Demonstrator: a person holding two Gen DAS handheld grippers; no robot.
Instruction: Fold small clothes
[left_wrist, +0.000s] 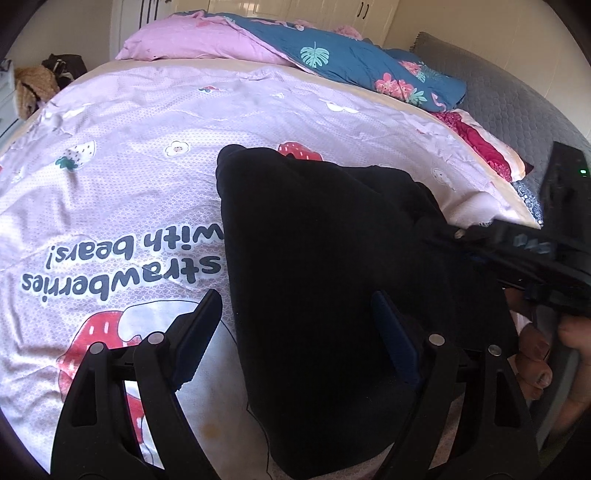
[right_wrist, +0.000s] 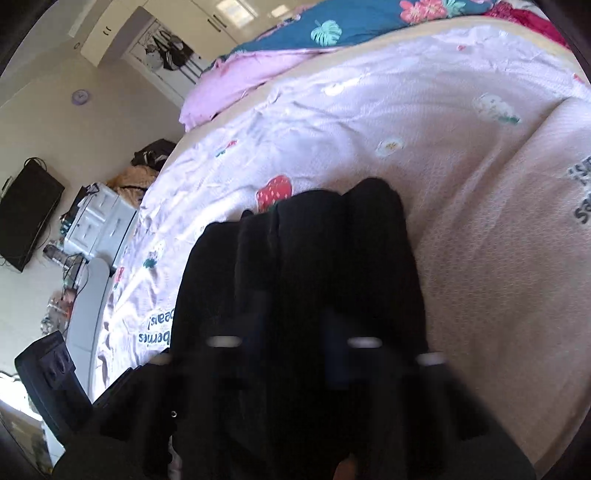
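Observation:
A black garment (left_wrist: 332, 258) lies folded into a long strip on the pink strawberry-print bedspread (left_wrist: 129, 166). My left gripper (left_wrist: 295, 314) is open, its fingers either side of the garment's near left edge, holding nothing. My right gripper (left_wrist: 454, 232) reaches in from the right in the left wrist view, its tips at the garment's right edge. In the right wrist view the garment (right_wrist: 317, 251) fills the middle and my right gripper (right_wrist: 295, 321) is blurred dark against it, so its jaw state is unclear.
A pink pillow (left_wrist: 192, 40) and a blue floral quilt (left_wrist: 351, 55) lie at the bed's far end. A grey headboard (left_wrist: 498, 85) is at the right. A white drawer unit (right_wrist: 99, 221) and a black screen (right_wrist: 26, 214) stand beside the bed.

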